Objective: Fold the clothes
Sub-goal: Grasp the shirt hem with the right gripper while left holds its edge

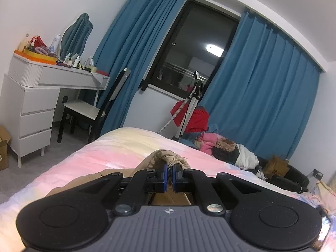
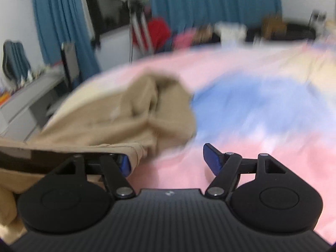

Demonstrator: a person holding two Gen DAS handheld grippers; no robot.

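Observation:
A tan garment (image 2: 117,113) lies bunched on the pink, blue and cream bedspread (image 2: 252,96). My left gripper (image 1: 169,175) is shut on a fold of the tan garment (image 1: 161,157) and holds it a little above the bed. My right gripper (image 2: 168,161) is open. Its left finger (image 2: 125,164) touches the garment's near edge and its right finger (image 2: 212,157) is over bare bedspread. The right wrist view is motion-blurred.
A white dresser (image 1: 31,96) with bottles and a chair (image 1: 88,109) stand left of the bed. Blue curtains (image 1: 262,84) flank a dark window. A tripod (image 1: 189,107), a red cloth and a pile of clothes (image 1: 222,145) lie beyond the bed's far edge.

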